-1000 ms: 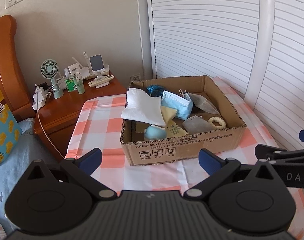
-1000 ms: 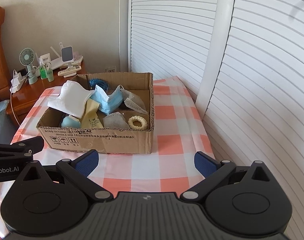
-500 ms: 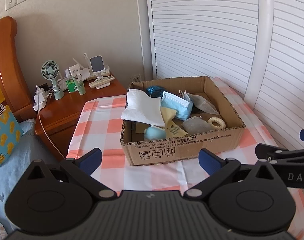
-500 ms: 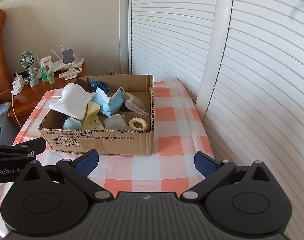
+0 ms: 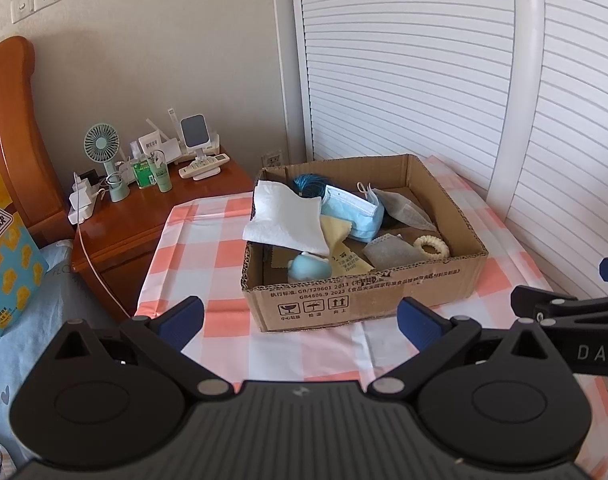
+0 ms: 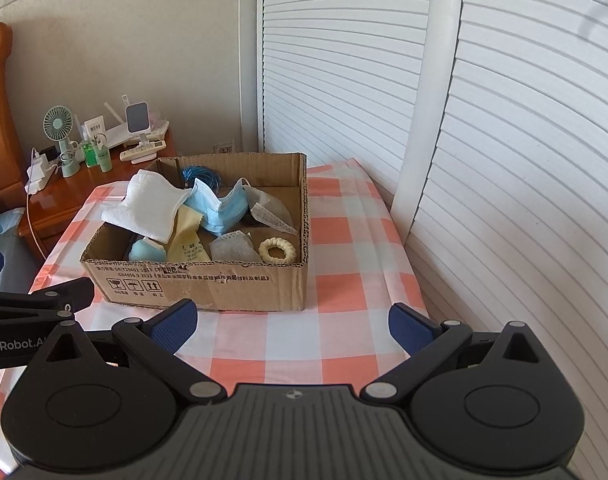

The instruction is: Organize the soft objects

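Note:
An open cardboard box (image 5: 368,298) (image 6: 208,284) stands on a table with an orange-and-white checked cloth (image 5: 208,240) (image 6: 344,248). Inside lie a white folded cloth (image 5: 288,220) (image 6: 148,206), a blue face mask (image 5: 354,212) (image 6: 220,210), a yellow cloth (image 5: 340,248) (image 6: 186,246), grey pouches (image 5: 392,250) (image 6: 234,248), a cream scrunchie (image 5: 431,247) (image 6: 277,250), a pale blue soft item (image 5: 308,268) (image 6: 144,250) and a blue cord bundle (image 5: 308,184) (image 6: 198,174). My left gripper (image 5: 300,322) and right gripper (image 6: 290,322) hover open and empty, short of the box's near wall.
A wooden nightstand (image 5: 144,220) (image 6: 60,196) left of the table carries a small fan (image 5: 102,152), bottles, a phone stand and a remote. A bed with a yellow-and-blue bag (image 5: 6,268) lies at left. White louvered doors (image 5: 444,80) (image 6: 504,140) run close along the right.
Both views have drifted slightly: the box sits a little higher and further left in the left view, a little further right in the right view. Both grippers stay open.

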